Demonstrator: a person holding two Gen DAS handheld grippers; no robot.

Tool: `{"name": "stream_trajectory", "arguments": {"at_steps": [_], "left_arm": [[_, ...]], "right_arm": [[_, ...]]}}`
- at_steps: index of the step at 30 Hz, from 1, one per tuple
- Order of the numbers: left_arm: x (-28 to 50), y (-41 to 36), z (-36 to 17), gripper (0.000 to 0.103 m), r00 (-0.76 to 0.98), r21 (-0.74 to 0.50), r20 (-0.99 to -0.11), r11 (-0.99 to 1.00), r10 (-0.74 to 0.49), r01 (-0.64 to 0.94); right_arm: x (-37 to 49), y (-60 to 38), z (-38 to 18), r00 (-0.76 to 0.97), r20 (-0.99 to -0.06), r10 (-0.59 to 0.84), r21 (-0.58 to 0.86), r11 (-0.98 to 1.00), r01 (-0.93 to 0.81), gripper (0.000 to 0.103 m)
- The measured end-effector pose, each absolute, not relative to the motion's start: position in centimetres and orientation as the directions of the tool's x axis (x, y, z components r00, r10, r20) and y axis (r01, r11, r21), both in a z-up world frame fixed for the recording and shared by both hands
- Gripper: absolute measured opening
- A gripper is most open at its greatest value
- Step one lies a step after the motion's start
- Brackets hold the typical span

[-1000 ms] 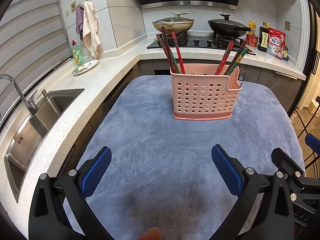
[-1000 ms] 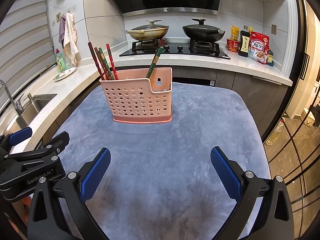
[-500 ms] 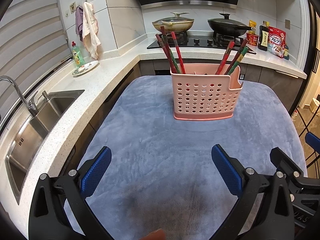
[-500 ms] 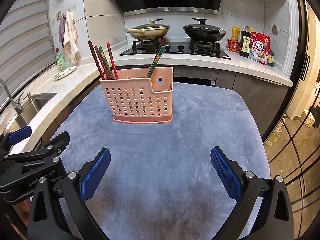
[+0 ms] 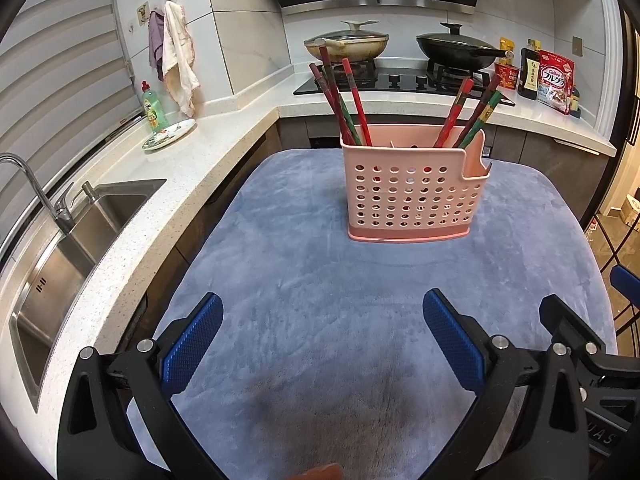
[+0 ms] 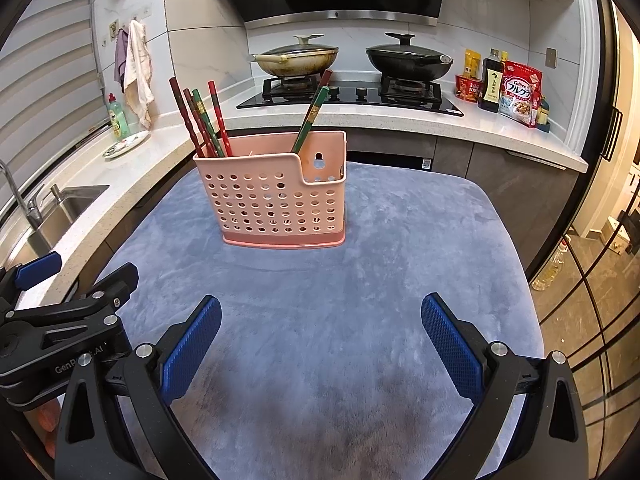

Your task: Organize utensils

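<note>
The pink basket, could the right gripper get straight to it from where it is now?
Probably yes. The right gripper is open and holds nothing, and only bare blue cloth lies between it and the pink basket.

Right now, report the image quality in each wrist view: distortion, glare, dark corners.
Left wrist view: strong fisheye bending of the counter edge, black vignette corners, pink utensil basket sharp. Right wrist view: same barrel distortion, glare on the range hood strip, the cloth evenly lit.
</note>
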State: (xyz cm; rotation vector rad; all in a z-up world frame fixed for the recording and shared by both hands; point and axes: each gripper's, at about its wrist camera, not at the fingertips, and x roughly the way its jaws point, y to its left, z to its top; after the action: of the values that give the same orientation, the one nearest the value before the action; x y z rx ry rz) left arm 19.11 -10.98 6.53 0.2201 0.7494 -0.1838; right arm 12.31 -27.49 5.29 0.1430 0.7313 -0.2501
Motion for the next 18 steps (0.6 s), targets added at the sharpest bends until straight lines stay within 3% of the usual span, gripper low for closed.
{"name": "stream_trajectory", "arguments": {"at_steps": [18], "left_arm": [[21.3, -11.8, 5.6, 0.096, 0.712, 0.153, -0.7, 0.962, -0.056, 0.226]], "right_arm": [[14.2, -28.6, 4.3, 0.699, -0.69, -0.185, 0.034, 0.957, 0.287, 0.097]]}}
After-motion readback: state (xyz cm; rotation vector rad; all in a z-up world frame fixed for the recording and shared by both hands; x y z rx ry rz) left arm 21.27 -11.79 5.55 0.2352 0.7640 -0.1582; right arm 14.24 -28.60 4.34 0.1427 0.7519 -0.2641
